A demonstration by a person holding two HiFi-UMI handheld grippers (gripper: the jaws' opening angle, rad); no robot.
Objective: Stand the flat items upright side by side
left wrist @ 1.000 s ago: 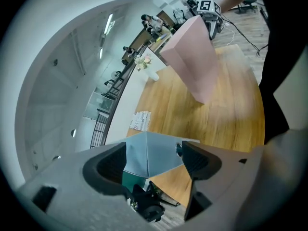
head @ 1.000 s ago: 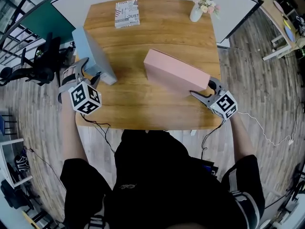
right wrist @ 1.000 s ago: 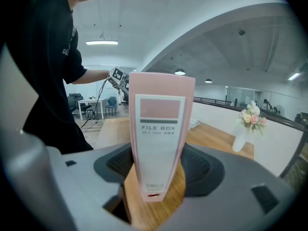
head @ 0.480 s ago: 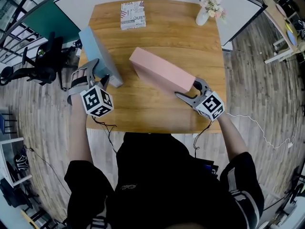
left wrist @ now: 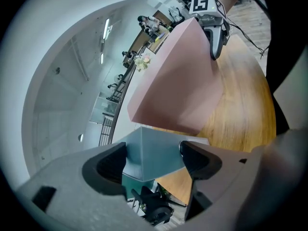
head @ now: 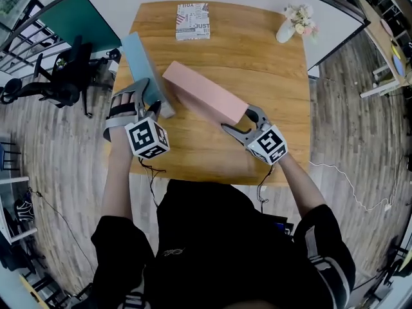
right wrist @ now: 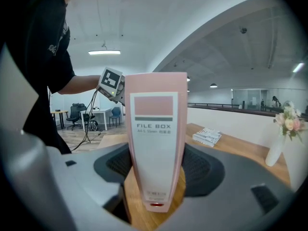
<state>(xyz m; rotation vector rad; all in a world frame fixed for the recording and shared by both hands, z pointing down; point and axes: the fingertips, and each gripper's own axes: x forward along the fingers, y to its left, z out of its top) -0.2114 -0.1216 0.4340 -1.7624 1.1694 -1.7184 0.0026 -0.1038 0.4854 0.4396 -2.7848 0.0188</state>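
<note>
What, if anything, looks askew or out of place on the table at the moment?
The pink file box stands upright but skewed: its far end angles toward the blue file box, so the two are not parallel. A patterned book lies flat at the far edge of the table, not stood up.

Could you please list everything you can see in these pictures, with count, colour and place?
table: one, brown wood, centre.
pink file box: one, pink, upright, table's centre-left.
blue file box: one, grey-blue, upright, table's left edge.
printed book: one, white with print, flat at the far edge.
vase: one, white with pale flowers, far right corner.
office chair: one, black, on the floor to the left.
left claw: one, grey, shut on blue file box.
right claw: one, grey, shut on pink file box.
</note>
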